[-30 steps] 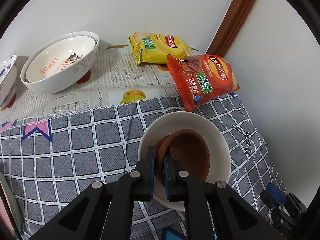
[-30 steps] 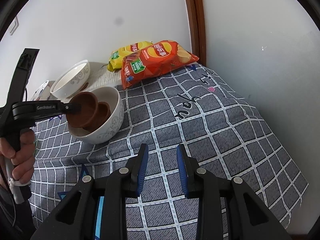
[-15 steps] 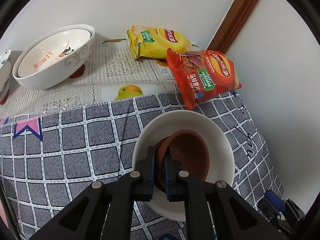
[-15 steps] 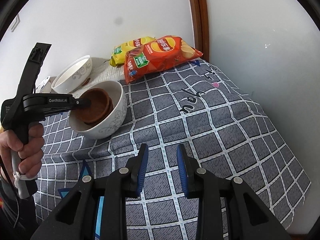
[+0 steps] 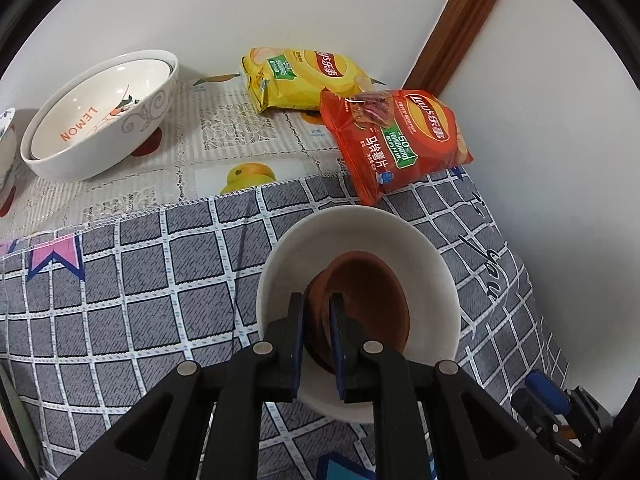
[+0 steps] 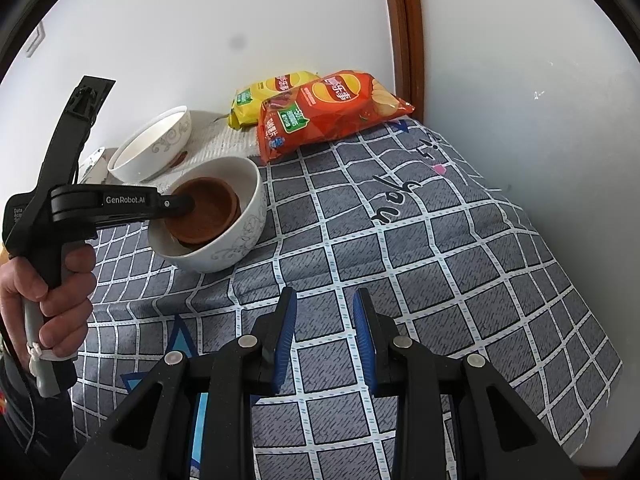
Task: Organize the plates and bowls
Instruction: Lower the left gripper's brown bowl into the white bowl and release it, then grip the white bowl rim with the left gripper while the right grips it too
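My left gripper (image 5: 317, 300) is shut on the near rim of a small brown bowl (image 5: 368, 300), which sits low inside a white bowl (image 5: 432, 252) on the grey checked cloth. The right wrist view shows the same brown bowl (image 6: 208, 208) in the white bowl (image 6: 240, 236), with the left gripper (image 6: 188, 204) reaching in from the left. My right gripper (image 6: 325, 308) is open and empty above the cloth, near its front. A stack of two white bowls (image 5: 100, 120), the inner one marked LEMON, stands at the back left.
A yellow chip bag (image 5: 304, 80) and a red chip bag (image 5: 400, 136) lie at the back by the wall and the wooden door frame (image 5: 460, 20). A blue-patterned dish (image 5: 6, 148) shows at the far left edge. The wall runs along the right side.
The left gripper has lowered the brown bowl deeper into the white bowl. The right gripper has stayed open and drawn back slightly.
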A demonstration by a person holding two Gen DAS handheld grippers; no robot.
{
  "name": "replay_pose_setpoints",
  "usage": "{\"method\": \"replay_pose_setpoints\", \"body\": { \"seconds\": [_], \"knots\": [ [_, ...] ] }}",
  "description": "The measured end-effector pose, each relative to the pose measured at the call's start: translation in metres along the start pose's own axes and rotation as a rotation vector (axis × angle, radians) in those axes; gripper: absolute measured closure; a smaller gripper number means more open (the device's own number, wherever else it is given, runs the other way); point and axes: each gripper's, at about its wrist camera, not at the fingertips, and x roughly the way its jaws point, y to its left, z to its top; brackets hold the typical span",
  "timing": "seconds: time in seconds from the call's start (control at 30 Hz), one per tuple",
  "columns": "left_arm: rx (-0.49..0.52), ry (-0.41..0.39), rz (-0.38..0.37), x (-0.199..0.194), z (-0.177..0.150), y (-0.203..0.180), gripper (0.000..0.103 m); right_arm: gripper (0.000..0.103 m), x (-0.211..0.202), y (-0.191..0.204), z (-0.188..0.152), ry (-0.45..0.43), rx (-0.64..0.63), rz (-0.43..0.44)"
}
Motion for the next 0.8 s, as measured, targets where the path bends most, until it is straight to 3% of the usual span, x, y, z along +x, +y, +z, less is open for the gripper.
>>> {"method": "replay_pose_setpoints", "body": {
  "seconds": [0.17, 0.57, 0.8],
  "knots": [
    [0.010, -0.035, 0.008, -0.020, -0.002, -0.001, 0.082, 0.074, -0.008, 0.004, 0.001, -0.010, 0.002, 0.002],
    [-0.027, -0.044, 0.079, -0.052, -0.019, 0.029, 0.081, 0.074, -0.019, 0.029, 0.022, -0.060, -0.036, -0.006],
    [-0.048, -0.035, 0.050, -0.053, -0.022, 0.038, 0.081, 0.074, 0.000, 0.048, 0.044, -0.049, -0.068, 0.004]
  ]
}}
